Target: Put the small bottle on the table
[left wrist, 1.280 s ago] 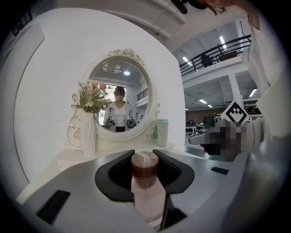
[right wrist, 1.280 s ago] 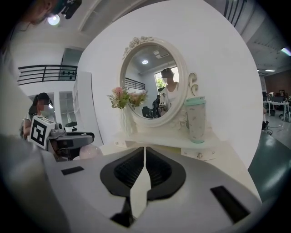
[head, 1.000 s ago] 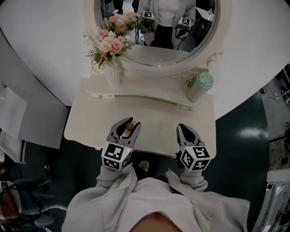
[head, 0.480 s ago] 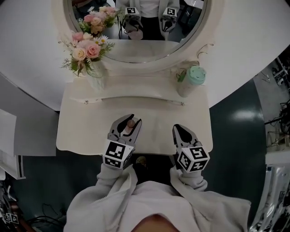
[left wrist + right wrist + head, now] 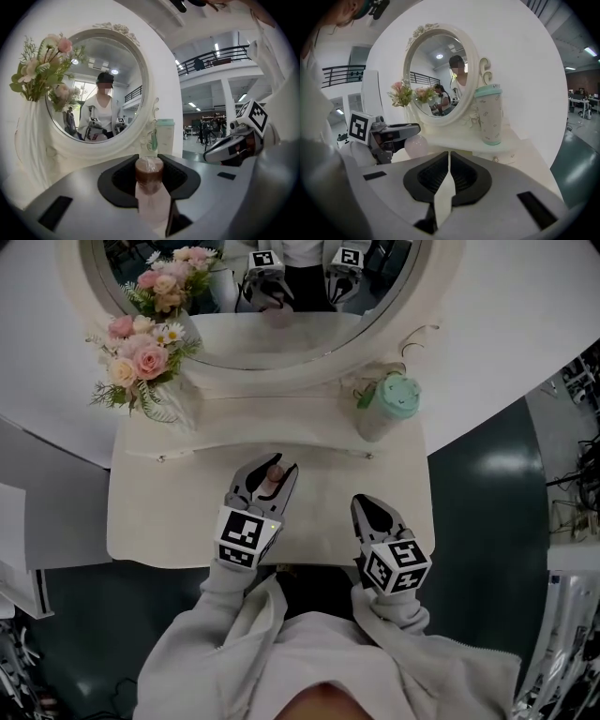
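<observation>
Small bottle point(image 5: 150, 187) clamped btwn left gripper point(image 5: 149, 180) jaws.

i can't read any words, numbers or brand names from here. the only signs i see are the black-and-white square markers on the cube point(image 5: 246, 537) of the left gripper point(image 5: 274, 469) and on the cube point(image 5: 397, 565) of the right gripper point(image 5: 360, 502); these are patterns, not letters. the same markers show small in the mirror point(image 5: 309, 324). the cup point(image 5: 382, 407) carries a faint print i can't make out.
</observation>
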Action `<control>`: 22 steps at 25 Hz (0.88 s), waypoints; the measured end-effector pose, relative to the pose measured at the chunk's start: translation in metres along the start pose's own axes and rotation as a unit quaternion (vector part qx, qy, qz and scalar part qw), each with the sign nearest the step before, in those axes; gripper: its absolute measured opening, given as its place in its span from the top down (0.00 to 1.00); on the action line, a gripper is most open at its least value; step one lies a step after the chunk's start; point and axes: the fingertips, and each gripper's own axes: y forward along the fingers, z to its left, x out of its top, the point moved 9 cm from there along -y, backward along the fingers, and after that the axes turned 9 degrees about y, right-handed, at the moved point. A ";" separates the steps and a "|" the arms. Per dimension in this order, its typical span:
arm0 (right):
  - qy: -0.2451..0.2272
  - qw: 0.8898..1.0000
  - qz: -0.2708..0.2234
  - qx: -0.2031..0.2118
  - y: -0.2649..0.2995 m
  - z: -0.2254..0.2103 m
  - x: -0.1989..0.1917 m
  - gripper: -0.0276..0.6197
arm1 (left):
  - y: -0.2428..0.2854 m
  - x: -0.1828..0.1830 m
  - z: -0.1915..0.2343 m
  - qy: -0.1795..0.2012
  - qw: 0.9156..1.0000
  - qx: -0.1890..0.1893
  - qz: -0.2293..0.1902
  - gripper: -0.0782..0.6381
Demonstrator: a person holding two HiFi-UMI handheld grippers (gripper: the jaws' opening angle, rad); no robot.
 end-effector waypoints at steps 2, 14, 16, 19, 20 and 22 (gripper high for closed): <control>0.000 1.000 0.004 0.004 0.004 -0.006 0.002 0.90 | 0.014 0.004 0.005 0.004 1.000 0.000 0.001 0.71; 0.007 0.999 0.030 0.022 0.037 -0.037 0.017 0.90 | 0.097 0.013 0.033 0.001 1.000 -0.008 0.007 0.71; 0.008 0.999 0.036 0.024 0.042 -0.041 0.018 0.90 | 0.111 0.011 0.035 0.003 1.000 -0.012 0.009 0.71; 0.012 0.999 0.045 0.024 0.047 -0.047 0.017 0.90 | 0.132 0.007 0.039 0.004 1.000 -0.015 0.016 0.71; 0.013 0.998 0.048 0.024 0.048 -0.049 0.016 0.90 | 0.139 0.005 0.039 0.004 1.000 -0.016 0.019 0.71; 0.018 0.998 0.051 0.021 0.050 -0.053 0.016 0.90 | 0.148 0.004 0.039 0.007 1.000 -0.017 0.023 0.71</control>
